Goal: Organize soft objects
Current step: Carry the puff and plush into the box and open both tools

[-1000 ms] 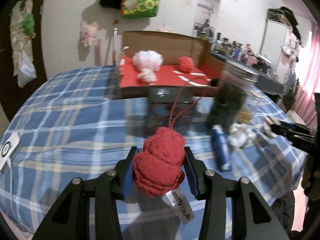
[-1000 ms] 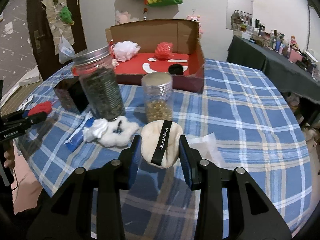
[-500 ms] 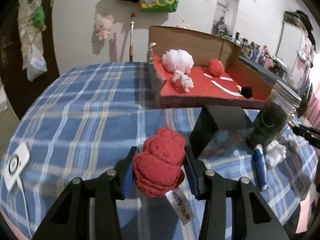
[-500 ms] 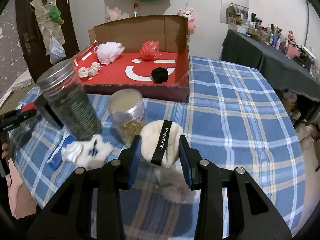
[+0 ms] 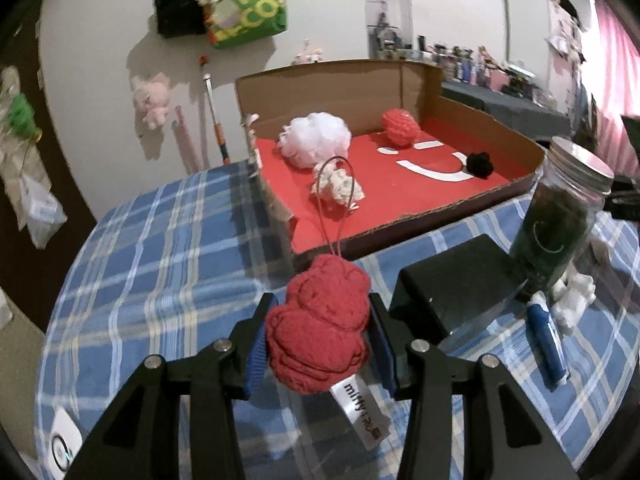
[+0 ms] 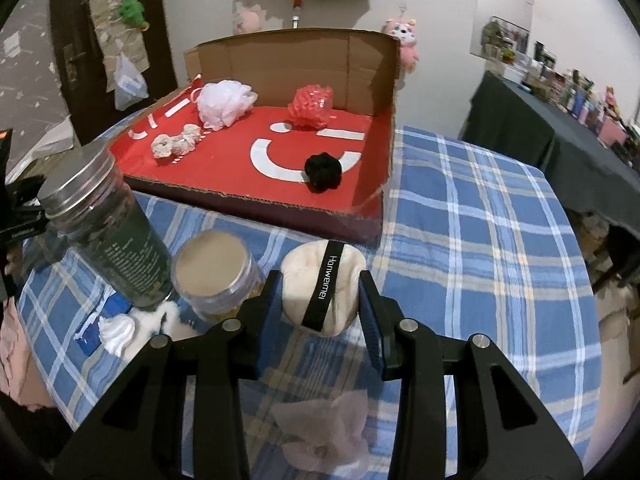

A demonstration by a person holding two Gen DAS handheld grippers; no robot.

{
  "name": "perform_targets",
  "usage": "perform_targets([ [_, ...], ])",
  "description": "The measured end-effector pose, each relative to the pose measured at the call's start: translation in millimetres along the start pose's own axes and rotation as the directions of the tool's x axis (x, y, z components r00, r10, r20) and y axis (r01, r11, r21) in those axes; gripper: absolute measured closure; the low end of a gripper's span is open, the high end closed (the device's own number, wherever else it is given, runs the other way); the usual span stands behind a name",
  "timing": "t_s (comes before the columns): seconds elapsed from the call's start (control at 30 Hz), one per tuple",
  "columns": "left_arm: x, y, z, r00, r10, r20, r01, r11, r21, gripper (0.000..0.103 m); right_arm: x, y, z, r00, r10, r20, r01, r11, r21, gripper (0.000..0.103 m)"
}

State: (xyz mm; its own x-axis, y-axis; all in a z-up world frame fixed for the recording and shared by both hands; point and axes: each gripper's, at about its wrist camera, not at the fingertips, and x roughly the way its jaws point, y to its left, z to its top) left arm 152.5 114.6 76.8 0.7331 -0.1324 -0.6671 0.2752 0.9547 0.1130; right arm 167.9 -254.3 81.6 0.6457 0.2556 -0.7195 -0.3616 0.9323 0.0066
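Observation:
My left gripper (image 5: 320, 336) is shut on a red knitted plush (image 5: 320, 324) with a white tag and a thin loop, held above the blue plaid tablecloth short of the box. My right gripper (image 6: 322, 302) is shut on a cream powder puff (image 6: 344, 280) with a black band. Ahead stands an open cardboard box with a red floor (image 5: 400, 200) (image 6: 240, 168). Inside it lie a white mesh pouf (image 5: 316, 140) (image 6: 224, 102), a red knitted ball (image 5: 400, 126) (image 6: 312, 106), a cream scrunchie (image 5: 340, 186) (image 6: 176, 144) and a black pompom (image 5: 480, 164) (image 6: 323, 172).
A tall dark jar with a metal lid (image 5: 560, 224) (image 6: 104, 232), a short jar (image 6: 214, 276), a black box (image 5: 452, 284), a blue tube (image 5: 546, 340) and white fluffy pieces (image 6: 118, 334) crowd the table in front of the box. A pinkish tissue (image 6: 324, 432) lies under my right gripper.
Both grippers have travelled toward the red box with their loads still held; the box looms larger. The left view has swung and rolled, putting the jars off to its right.

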Motion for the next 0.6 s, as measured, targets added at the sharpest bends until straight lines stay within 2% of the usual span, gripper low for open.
perform_targets([
  [0.2,6.7,-0.5,13.4,0.999,-0.047,0.003,0.047,0.997,0.065,0.056,2.5,-3.5,12.5,0.997,0.078,0.011,-0.077,0.996,-0.045,0.068],
  [0.37,14.5,1.5,25.7,0.997,-0.076,0.002,0.075,0.991,0.114,0.056,9.4,-9.4,24.7,0.994,0.111,0.004,-0.11,0.992,-0.058,0.068],
  [0.6,27.4,2.8,47.0,0.988,-0.152,-0.014,0.153,0.98,0.128,0.056,23.2,-6.9,47.3,0.985,0.173,-0.019,-0.174,0.98,-0.094,0.068],
])
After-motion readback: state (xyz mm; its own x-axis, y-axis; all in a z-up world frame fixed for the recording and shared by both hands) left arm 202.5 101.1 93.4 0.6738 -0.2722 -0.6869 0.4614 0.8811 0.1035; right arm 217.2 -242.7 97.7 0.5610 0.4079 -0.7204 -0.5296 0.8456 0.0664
